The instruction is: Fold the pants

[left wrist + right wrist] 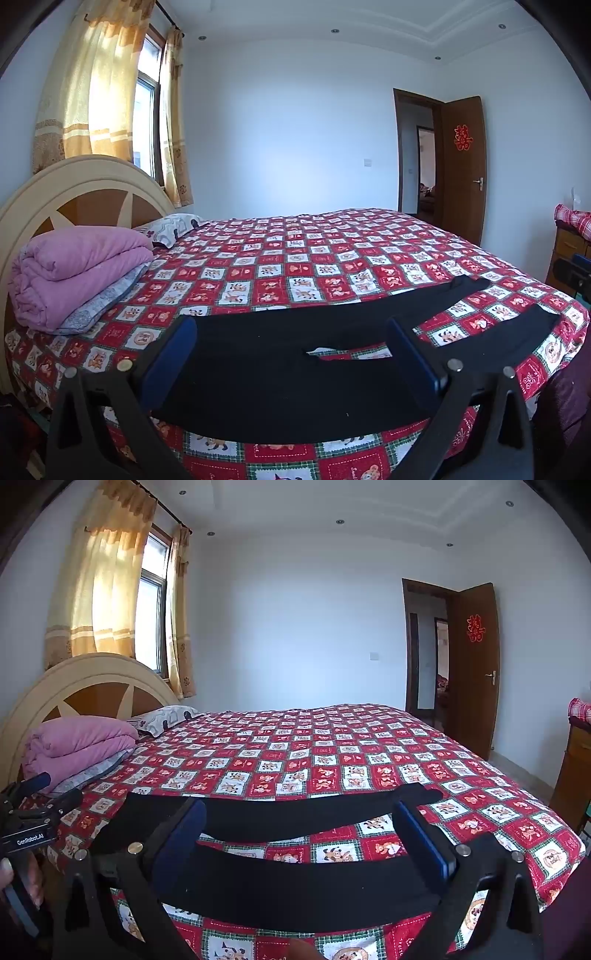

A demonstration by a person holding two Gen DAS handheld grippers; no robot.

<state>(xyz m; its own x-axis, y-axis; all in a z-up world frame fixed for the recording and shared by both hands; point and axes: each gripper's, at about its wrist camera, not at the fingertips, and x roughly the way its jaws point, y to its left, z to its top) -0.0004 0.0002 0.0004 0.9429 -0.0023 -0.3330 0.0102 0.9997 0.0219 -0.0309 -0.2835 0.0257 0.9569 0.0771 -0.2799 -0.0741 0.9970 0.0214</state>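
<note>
Both grippers sit nearest, left gripper [291, 354] and right gripper [301, 834], jaws wide open, nothing gripped. Black pants [280, 376] lie flat along the near edge of the bed [332, 251], waist left, legs splayed out to the right. Looks like the very start, no fold made yet. Next move probably means dropping down and pinching the far leg to bring it over the near one.
</note>
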